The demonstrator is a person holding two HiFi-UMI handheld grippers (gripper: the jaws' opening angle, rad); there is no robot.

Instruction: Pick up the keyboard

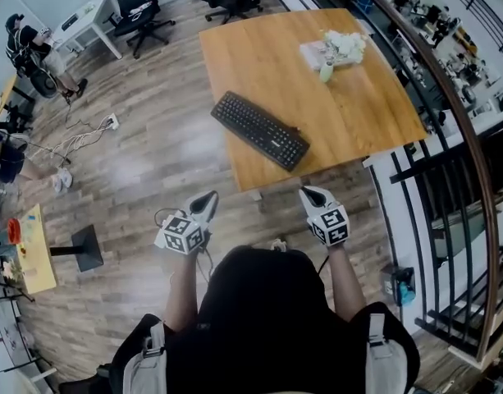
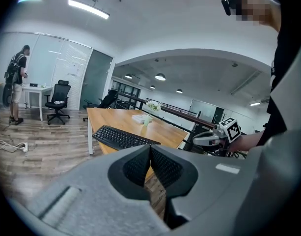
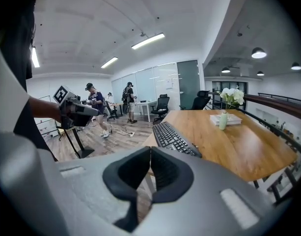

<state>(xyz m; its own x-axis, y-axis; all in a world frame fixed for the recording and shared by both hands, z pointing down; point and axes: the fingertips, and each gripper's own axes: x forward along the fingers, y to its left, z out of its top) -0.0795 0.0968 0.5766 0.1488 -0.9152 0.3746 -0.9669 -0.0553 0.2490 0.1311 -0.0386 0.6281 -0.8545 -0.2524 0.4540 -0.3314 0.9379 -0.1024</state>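
While the left claw (image 1: 208,198) and right claw (image 1: 309,193) hang closed and empty short of the bench (image 1: 358,113), the keyboard (image 1: 259,130) lies slantwise at its near edge, closest to the right claw

Table (image 3: 238,141) near edge behind right gripper (image 3: 150,152)

The room is bright and evenly lit from above by long strip lights (image 2: 89,9) and round lamps (image 3: 259,53), leaving only faint, soft shadows and a pale patch of glare on the wooden floor (image 1: 128,171) in the head view. All three views bow strongly toward the edges, and both gripper views darken into a black round border. Close to the lens, the left gripper (image 2: 150,151) and right gripper (image 3: 150,151) look slightly soft, while the room beyond stays fairly sharp.
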